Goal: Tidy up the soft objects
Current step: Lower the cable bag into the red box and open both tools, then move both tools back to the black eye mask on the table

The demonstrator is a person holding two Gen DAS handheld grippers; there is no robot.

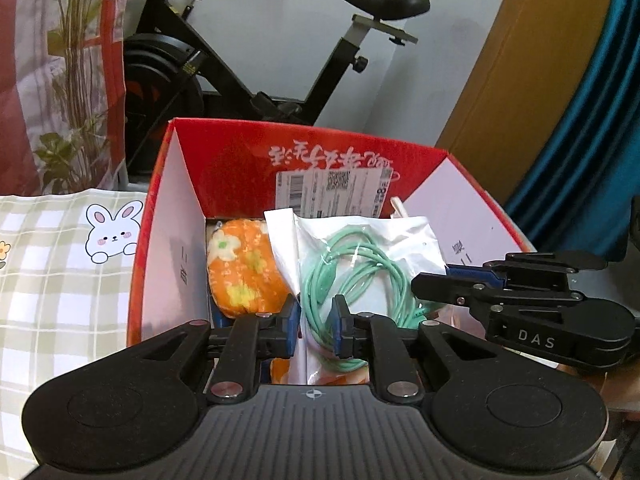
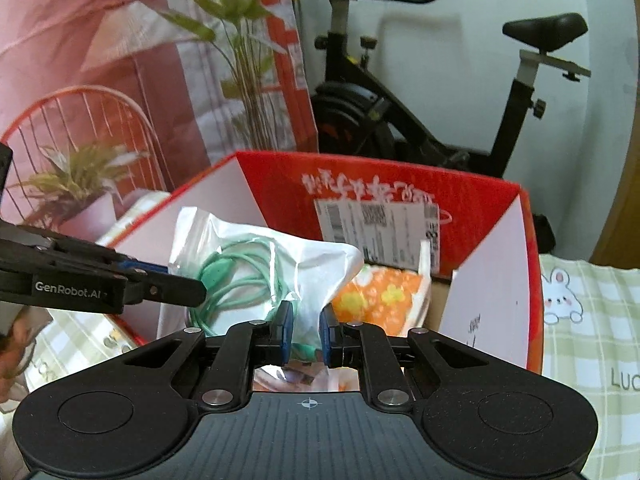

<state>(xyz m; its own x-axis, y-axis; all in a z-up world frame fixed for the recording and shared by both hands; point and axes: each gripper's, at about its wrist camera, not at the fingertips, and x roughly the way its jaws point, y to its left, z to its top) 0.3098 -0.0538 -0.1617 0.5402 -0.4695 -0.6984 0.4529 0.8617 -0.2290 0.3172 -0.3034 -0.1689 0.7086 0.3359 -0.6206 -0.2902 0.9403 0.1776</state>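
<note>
A red cardboard box (image 1: 160, 216) stands open on a checked cloth; it also shows in the right wrist view (image 2: 524, 280). Inside lie an orange flowered soft pouch (image 1: 240, 268) and a clear plastic bag holding a coiled mint-green cable (image 1: 352, 276). My left gripper (image 1: 316, 322) is over the box's near edge, jaws narrowly apart around the bag's near edge. My right gripper (image 2: 306, 330) has its jaws a little apart with the bag (image 2: 256, 264) between them; the pouch (image 2: 380, 296) lies behind. Each gripper shows side-on in the other's view: the right (image 1: 520, 300), the left (image 2: 100, 280).
An exercise bike (image 1: 248, 60) stands behind the box against a white wall. A potted plant (image 2: 80, 192) and a red wire chair (image 2: 80, 100) are to the left. The checked cloth with a rabbit print (image 1: 60, 260) covers the surface beside the box. A wooden door (image 1: 520, 80) is at the right.
</note>
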